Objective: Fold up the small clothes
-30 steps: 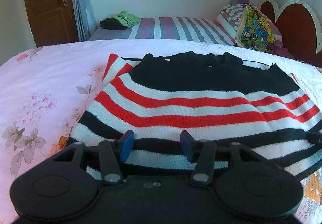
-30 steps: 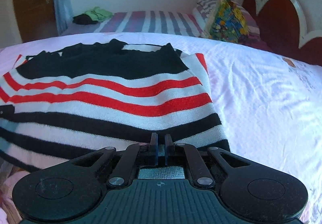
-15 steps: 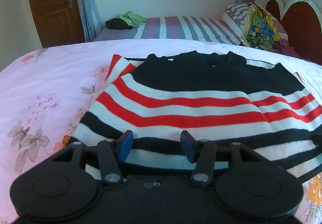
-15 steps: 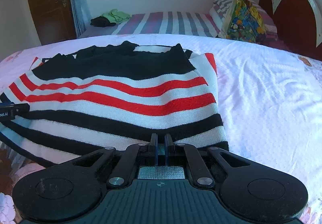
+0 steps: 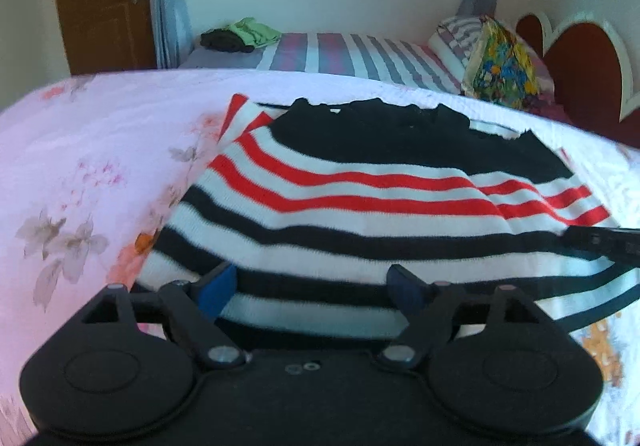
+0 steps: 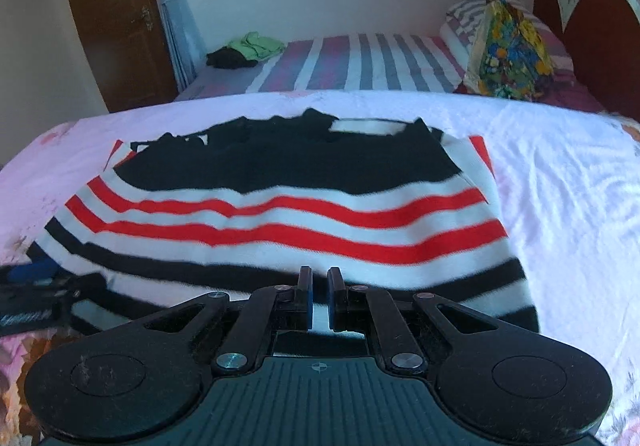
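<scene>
A bed (image 6: 560, 213) with a pink floral sheet carries a striped black, white and red sweater (image 6: 280, 205) lying flat.

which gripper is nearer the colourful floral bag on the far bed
Right, though only slightly. The right gripper is at the sweater's near hem on the bag's side; the left gripper is at the hem's opposite end.

Striped bed (image 6: 360, 61), floral pillow (image 6: 508, 53), possibly clothes (image 6: 248, 49).

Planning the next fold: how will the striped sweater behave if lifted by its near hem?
The striped sweater looks like soft knit, so it would probably droop between the right gripper and left gripper. Its folded layers may slide apart.
</scene>
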`<control>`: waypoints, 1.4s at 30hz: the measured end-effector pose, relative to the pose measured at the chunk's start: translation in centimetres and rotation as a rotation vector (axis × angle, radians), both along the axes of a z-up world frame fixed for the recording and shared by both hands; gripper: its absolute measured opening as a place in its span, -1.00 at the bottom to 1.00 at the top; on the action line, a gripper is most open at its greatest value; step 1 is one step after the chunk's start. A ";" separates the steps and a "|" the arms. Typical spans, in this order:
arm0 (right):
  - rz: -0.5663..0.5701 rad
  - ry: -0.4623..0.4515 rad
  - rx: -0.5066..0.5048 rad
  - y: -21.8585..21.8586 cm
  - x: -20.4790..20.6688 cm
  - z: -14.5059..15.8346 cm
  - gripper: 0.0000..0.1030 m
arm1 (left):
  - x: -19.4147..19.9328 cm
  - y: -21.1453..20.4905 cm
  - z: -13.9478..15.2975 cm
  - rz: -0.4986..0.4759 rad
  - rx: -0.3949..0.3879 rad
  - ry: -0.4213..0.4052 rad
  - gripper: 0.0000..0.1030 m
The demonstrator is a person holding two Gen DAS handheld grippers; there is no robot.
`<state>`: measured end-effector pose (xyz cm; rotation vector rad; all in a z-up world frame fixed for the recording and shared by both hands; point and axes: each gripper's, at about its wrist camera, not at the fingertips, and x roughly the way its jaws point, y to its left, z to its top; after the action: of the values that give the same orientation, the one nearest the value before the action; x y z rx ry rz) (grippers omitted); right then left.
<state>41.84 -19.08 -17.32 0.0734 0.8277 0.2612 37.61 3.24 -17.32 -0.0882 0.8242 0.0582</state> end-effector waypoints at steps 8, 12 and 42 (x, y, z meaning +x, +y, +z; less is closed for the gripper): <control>0.006 -0.171 -0.061 2.3 -0.1 1.5 0.98 | -2.5 2.8 -0.3 0.066 -0.171 0.031 0.57; -0.002 -0.153 -0.023 2.7 0.5 1.1 0.98 | -2.8 4.4 -1.7 0.145 -0.348 0.102 0.51; -0.004 -0.072 -0.153 1.7 0.0 -3.7 0.78 | 1.5 6.4 -4.4 0.335 -0.679 -0.184 -0.69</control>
<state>41.86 -17.35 -21.02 -0.0773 0.7739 0.1949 39.06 9.62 -21.74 -0.8597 0.6092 0.0821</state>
